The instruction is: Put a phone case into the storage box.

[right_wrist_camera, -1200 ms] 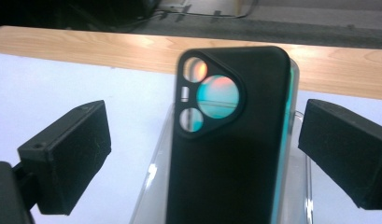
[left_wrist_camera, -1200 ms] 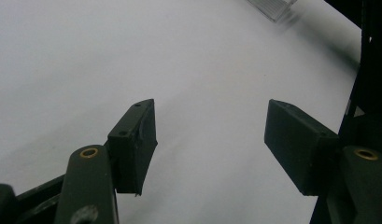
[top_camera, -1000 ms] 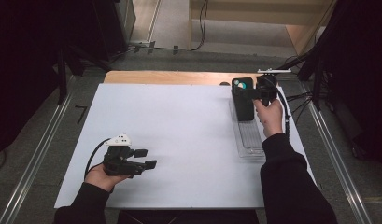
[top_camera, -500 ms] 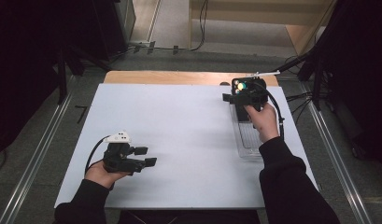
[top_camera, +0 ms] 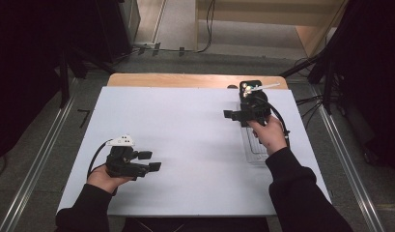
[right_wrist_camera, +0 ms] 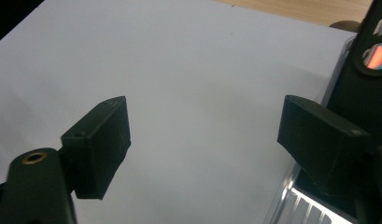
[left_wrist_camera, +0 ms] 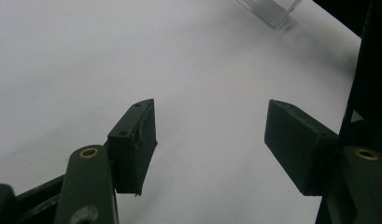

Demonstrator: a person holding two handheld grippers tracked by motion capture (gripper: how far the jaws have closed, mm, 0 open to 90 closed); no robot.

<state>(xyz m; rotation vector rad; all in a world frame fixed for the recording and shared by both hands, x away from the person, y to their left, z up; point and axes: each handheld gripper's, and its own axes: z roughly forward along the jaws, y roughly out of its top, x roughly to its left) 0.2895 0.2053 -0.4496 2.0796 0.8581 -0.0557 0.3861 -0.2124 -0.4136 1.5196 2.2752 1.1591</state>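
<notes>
White board (top_camera: 195, 140) on wooden table (top_camera: 185, 80); grey floor (top_camera: 45, 159).

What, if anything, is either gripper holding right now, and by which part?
Nothing is held. The left gripper has open jaws over bare white tabletop. The right gripper, beside the clear tray, has just been closing, with nothing between its jaws.

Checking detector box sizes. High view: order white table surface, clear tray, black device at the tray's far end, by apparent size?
1. White table surface, by far the largest.
2. Clear tray, partly hidden by the right hand, so its extent is unsure.
3. Black device, smallest, partly behind the right gripper.
</notes>
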